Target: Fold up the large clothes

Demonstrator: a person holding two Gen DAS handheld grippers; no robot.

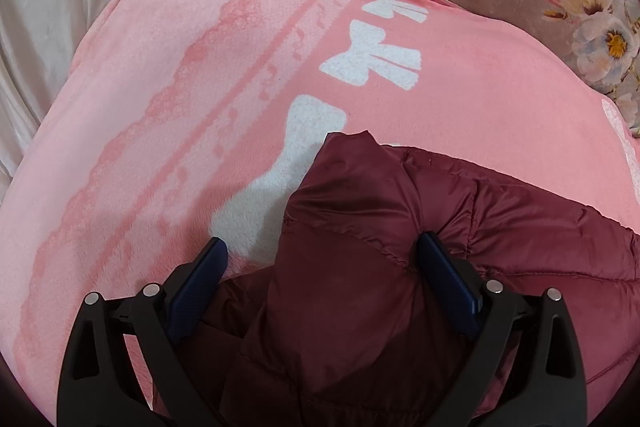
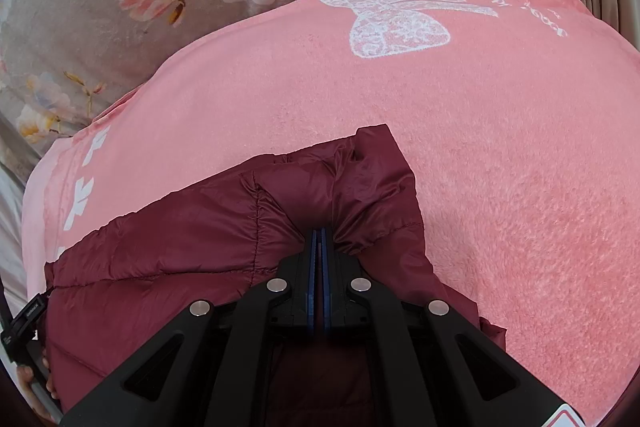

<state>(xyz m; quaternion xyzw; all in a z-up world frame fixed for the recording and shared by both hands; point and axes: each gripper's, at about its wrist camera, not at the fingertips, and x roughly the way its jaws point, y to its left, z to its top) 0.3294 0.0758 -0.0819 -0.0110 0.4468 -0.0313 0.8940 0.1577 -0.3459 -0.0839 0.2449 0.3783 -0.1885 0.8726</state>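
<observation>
A dark red quilted jacket (image 1: 360,227) lies on a pink fleece blanket (image 1: 160,107). My left gripper (image 1: 322,247) stands wide open over one corner of it. A raised fold of the jacket sits between the blue pads: the right pad (image 1: 436,259) touches the fabric and the left pad (image 1: 208,267) is clear of it. In the right wrist view the jacket (image 2: 180,247) fills the lower left. My right gripper (image 2: 320,233) is shut on a pinch of its fabric near another corner, and the cloth puckers around the fingertips.
The pink blanket (image 2: 480,147), printed with white bows, spreads beyond the jacket. Grey floral bedding (image 2: 100,27) lies behind it, and pale sheet folds (image 1: 40,7) lie at the left. A hand on a black handle (image 2: 24,327) shows at the lower left edge.
</observation>
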